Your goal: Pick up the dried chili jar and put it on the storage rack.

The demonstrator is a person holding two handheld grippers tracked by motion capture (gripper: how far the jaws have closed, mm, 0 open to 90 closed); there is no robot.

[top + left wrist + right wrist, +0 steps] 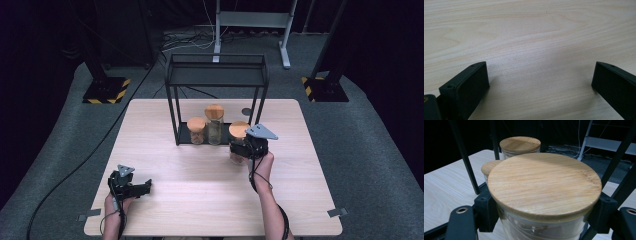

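I have the right gripper (239,148) clamped on a clear glass jar with a round bamboo lid (544,185), its two black jaws pressing the glass wall on either side just under the lid, as the right gripper view shows plainly. In the high view that jar sits at the front right corner of the black metal wire-frame shelf (216,67), which stands toward the far side of the pale wooden table (175,210); I cannot tell whether the jar rests on the table or is lifted slightly off it. Two more lidded glass jars already stand on the shelf's bottom tier: a short one (196,130) at the left and a taller one (214,124) just beside it, toward the middle. My reading is that the work is lining jars up on that lower tier, with two placed and this third one at the threshold, so what remains is getting it in next to the tall jar and letting go. My left gripper (141,188) rests idle near the front left of the table, well apart from the shelf, its jaws spread wide over bare wood with nothing between them.
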